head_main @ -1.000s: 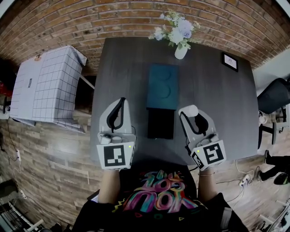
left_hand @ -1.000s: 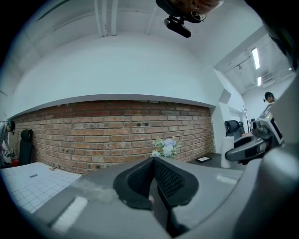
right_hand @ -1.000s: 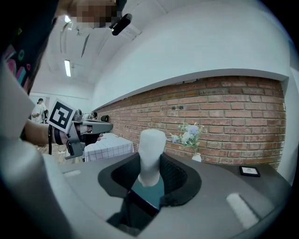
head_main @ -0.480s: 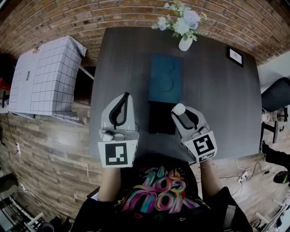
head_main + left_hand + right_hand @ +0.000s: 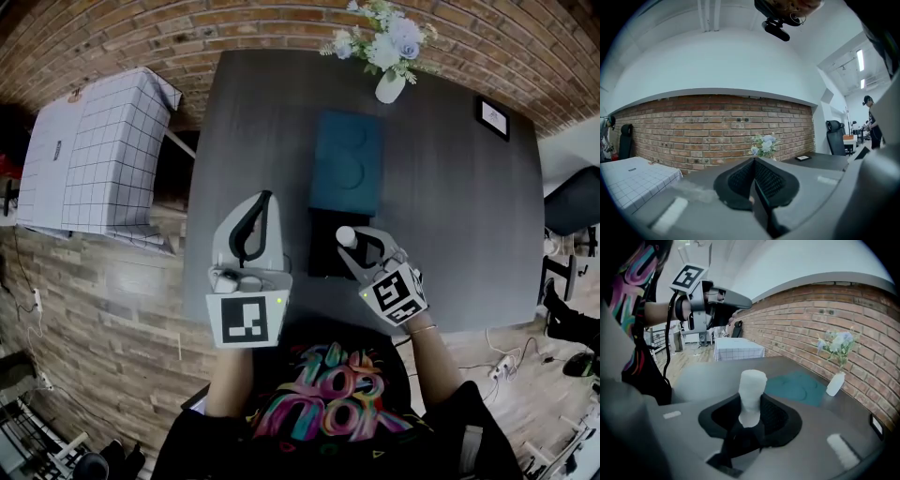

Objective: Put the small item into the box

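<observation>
The right gripper (image 5: 351, 246) clamps small item (image 5: 345, 235) over box (image 5: 322, 253), 6 o'clock of teal lid (image 5: 347, 164); best release low inside; left gripper (image 5: 251, 211) closed, empty.

The right gripper (image 5: 350, 247) hides part of the box (image 5: 323, 246); its jaws hide the base of the item (image 5: 751, 392). Frame (image 5: 494, 118) print unreadable.

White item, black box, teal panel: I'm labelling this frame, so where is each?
white item (image 5: 751, 397), right gripper view, its middle
black box (image 5: 323, 251), head view, its bare left side
teal panel (image 5: 347, 164), head view, its centre
</observation>
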{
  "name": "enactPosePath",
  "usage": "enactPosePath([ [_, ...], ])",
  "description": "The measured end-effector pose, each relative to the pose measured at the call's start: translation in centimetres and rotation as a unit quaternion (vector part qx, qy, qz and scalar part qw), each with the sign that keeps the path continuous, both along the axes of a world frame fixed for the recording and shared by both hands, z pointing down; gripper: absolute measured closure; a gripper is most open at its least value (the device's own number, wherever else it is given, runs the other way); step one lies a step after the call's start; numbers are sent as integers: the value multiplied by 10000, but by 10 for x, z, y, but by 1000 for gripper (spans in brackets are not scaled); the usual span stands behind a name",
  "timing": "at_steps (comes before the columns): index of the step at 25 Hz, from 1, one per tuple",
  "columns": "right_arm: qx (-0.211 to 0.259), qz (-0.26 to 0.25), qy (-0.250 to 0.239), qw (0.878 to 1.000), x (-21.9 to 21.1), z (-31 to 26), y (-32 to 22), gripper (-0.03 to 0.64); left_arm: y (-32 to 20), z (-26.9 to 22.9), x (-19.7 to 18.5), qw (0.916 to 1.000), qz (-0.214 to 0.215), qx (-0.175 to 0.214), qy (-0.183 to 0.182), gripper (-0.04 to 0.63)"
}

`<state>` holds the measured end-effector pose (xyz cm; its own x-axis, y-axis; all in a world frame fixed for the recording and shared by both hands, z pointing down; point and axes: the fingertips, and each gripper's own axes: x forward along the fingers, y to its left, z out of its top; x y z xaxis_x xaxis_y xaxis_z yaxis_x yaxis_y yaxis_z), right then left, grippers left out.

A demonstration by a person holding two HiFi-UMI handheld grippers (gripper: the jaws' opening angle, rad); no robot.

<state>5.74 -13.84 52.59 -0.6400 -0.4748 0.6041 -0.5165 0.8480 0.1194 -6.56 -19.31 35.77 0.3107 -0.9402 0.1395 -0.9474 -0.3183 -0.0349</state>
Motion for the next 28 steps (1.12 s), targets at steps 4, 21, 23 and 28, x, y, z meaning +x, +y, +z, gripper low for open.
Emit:
enactPosePath([
  [4,-69,-165,169,9997,-7,21,0,486,-1,2,1,10000,12,-14,17,594],
  [21,-466,-382,1290,9898,-1,75,-2,480,2,8,10,9997,184,-167,40,594],
  [23,-463,-465,1347,9887,-4,76,-3,480,1,8,10,9997,185,-181,41,594],
  [28,-532,-588,1506,9854,-11,81,-3,474,1,10,9,9997,166,-177,69,594],
])
